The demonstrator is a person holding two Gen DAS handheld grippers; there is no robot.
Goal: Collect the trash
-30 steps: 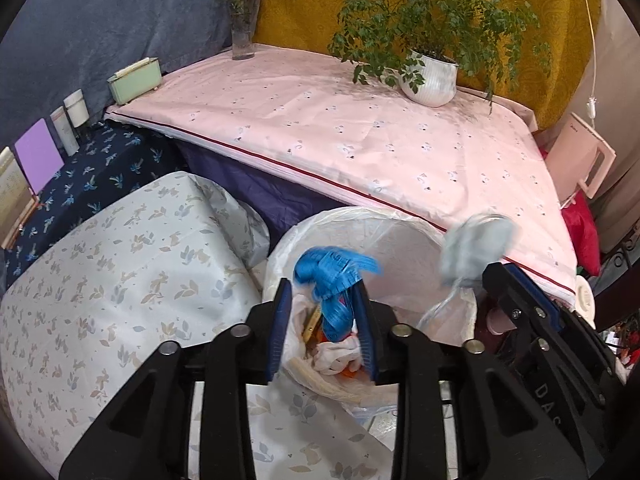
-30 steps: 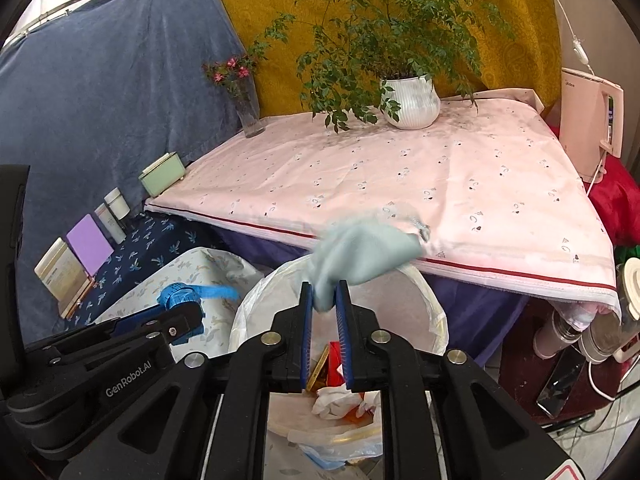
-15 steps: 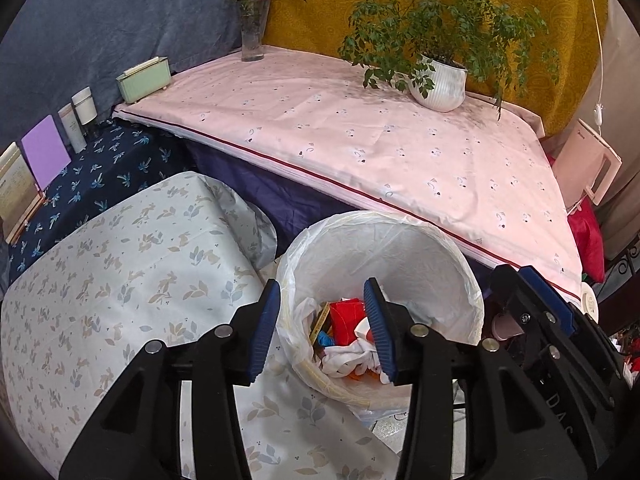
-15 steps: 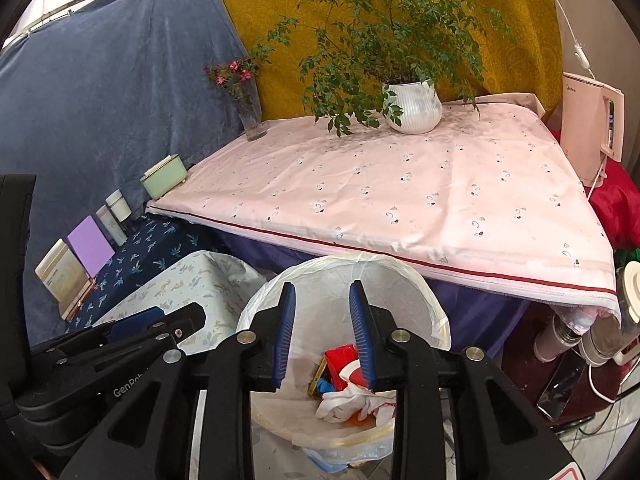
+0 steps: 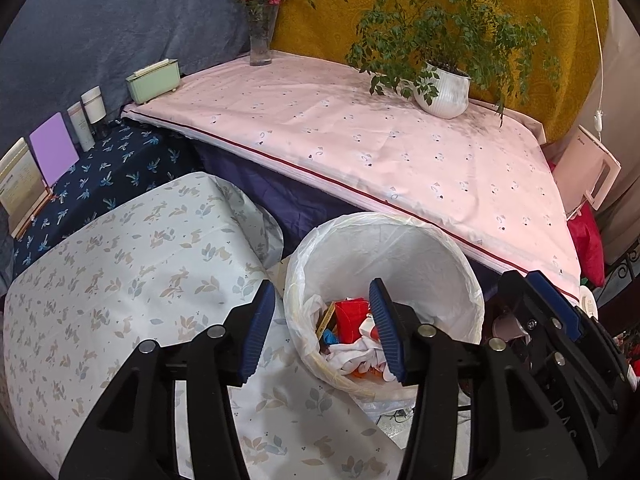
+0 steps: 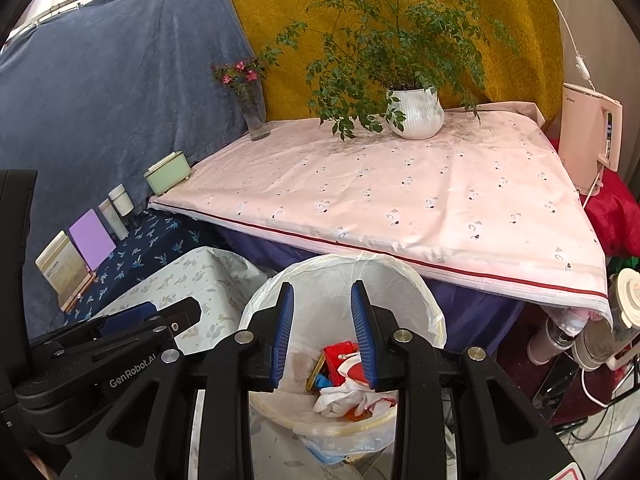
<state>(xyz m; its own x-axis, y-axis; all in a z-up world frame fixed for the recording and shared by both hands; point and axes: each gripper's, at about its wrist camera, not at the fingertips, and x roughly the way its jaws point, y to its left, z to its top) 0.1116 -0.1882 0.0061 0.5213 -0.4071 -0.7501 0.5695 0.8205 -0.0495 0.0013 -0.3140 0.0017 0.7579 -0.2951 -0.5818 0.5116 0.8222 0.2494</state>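
The left gripper (image 5: 322,324) hung over the near rim of the bin, its blue-padded jaws opening, with nothing between them. Just beside it on the right, the right gripper (image 6: 322,334) also stood with its jaws apart and empty, pointing down into the same bin. The waste bin (image 6: 412,280), lined with a thin white bag, sat on the floor directly below both tools, tucked against the edge of the table. The trash (image 6: 344,380) lay in its bottom: a red packet, crumpled white paper, a bit of blue and something orange. To the left of the bin was a low surface under a pale leaf-print cloth (image 5: 120,264), and behind that a dark blue flowered cloth carrying a purple card (image 5: 54,148) and some small white containers. Beyond the bin spread the table under a pink sheet (image 6: 400,196) with a red stripe along its near edge. A potted plant (image 6: 416,114) in a white ribbed pot stood at the back, a glass vase of pink flowers (image 6: 250,100) at the far left corner, and a mint-green box (image 6: 168,172) on the left edge.
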